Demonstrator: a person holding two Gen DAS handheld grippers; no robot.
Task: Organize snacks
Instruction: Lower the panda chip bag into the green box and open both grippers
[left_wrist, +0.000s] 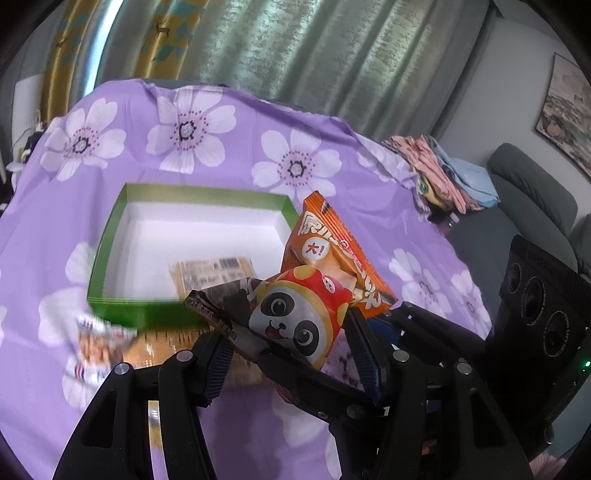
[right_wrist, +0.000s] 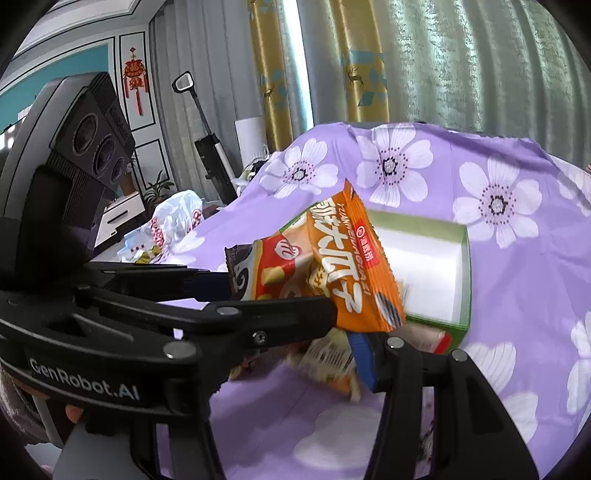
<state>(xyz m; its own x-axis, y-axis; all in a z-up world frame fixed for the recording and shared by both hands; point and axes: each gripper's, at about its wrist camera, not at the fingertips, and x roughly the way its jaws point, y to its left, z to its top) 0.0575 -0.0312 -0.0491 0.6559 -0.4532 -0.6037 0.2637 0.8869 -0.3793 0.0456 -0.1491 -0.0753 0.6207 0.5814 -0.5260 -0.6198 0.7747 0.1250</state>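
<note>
Left gripper (left_wrist: 288, 350) fingers pinch the panda pack (left_wrist: 295, 317), right gripper (right_wrist: 347, 332) fingers pinch the orange pack (right_wrist: 351, 273), both above the green box (left_wrist: 110, 236) on the tabletop (left_wrist: 221, 155).

Left black plastic two-finger gripper (left_wrist: 291, 354) with blue ribbed pads (left_wrist: 364, 354) and round silver pivot pins, right black plastic two-finger gripper (right_wrist: 347, 332) of same build, white "GenRobot.AI" lettering, black camera block with three round lenses

Two close wrist views angled down, sharing green box (left_wrist: 110, 236), perhaps blurred
</note>
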